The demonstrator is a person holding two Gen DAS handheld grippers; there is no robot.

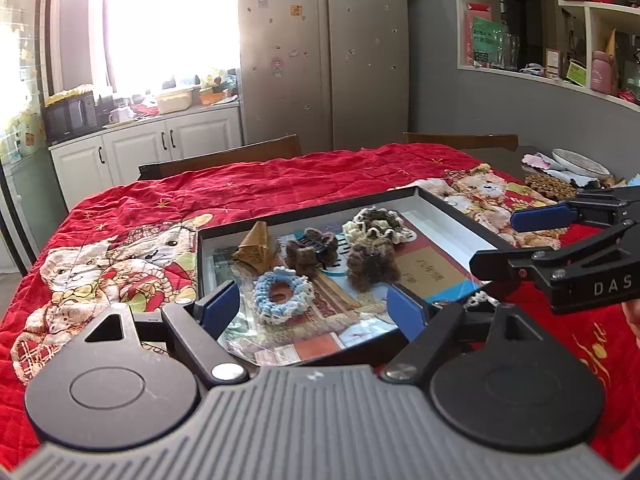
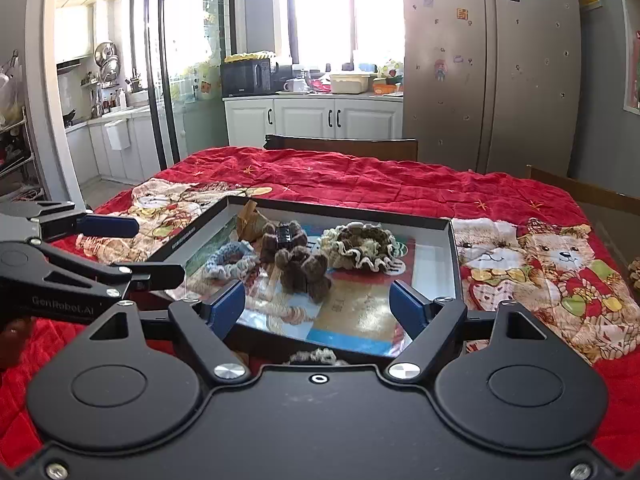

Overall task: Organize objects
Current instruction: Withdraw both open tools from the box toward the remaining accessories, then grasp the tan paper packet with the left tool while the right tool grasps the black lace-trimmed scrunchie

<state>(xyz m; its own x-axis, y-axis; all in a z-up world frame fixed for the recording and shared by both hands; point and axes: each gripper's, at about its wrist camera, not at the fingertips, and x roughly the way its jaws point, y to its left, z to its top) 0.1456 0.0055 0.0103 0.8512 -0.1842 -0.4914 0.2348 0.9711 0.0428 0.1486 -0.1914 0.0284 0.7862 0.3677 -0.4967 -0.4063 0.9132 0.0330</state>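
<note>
Both sets of jaws are standing spread and empty, pinching nothing. Left gripper is hovering over the near rim of the black shallow box, with the blue-and-white crochet scrunchie sitting just ahead between its jaws. Right gripper is hanging over the same near edge from the other side, brown fuzzy hair clips just ahead of its jaws.

Already lying inside the box: cream-and-olive ruffled scrunchie beyond the right jaw of the left gripper, tan paper pyramid beyond its left jaw, all on a glossy printed sheet.

Step looks like late sorting, most small things gathered in the box. One crochet piece is peeking out just under the right gripper, outside the near rim; likely the next pick. That calls for dropping the jaws lower and nearer, then lifting over the rim.

Room: grippers are close side by side, each one showing in the other's view, so crossing risks a bump. Raised box walls are catching hazards. Red quilted cover on the tabletop is wrinkled but open beyond the box; plate and clutter far off to the right.
</note>
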